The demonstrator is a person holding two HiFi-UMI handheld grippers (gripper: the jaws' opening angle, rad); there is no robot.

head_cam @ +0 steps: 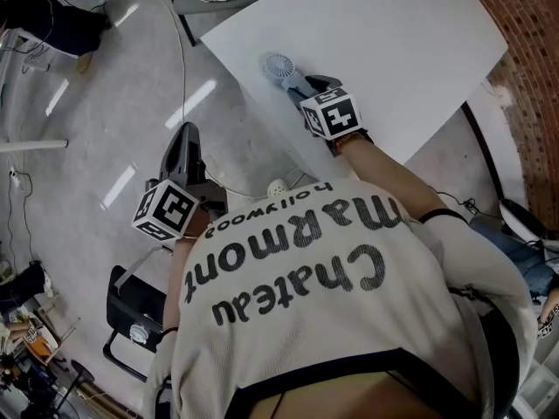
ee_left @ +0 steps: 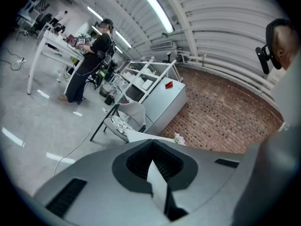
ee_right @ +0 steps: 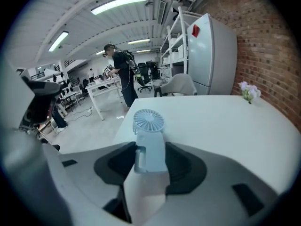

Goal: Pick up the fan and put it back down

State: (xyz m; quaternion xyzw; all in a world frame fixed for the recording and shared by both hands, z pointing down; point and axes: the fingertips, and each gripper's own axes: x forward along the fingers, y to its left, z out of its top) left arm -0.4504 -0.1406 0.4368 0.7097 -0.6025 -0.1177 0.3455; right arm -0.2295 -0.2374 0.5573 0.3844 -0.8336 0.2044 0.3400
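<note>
Left gripper [head_cam: 186, 138]: held off the tabletop's side, over the floor [head_cam: 96, 103]; jaws pressed together with nothing between them.
Right gripper [head_cam: 303, 87]: reaches over the near edge of the tabletop, angled downward; jaws pinch the fan's handle from both sides.
Fan [ee_right: 149, 121]: small, pale blue, its round grille pointing away from the right gripper, over the tabletop near its left edge; I cannot tell whether it rests on the surface or is lifted off it.
Tabletop [head_cam: 393, 51]: white and bare around the fan.
Flowers [ee_right: 248, 91]: a small bunch at the tabletop's far right edge.
Chair [ee_right: 181, 84]: just past the tabletop.
White cabinet [ee_right: 214, 55]: behind the chair, against the brick wall [ee_right: 270, 46].
Person [ee_right: 120, 72]: standing well beyond, by other desks.
</note>
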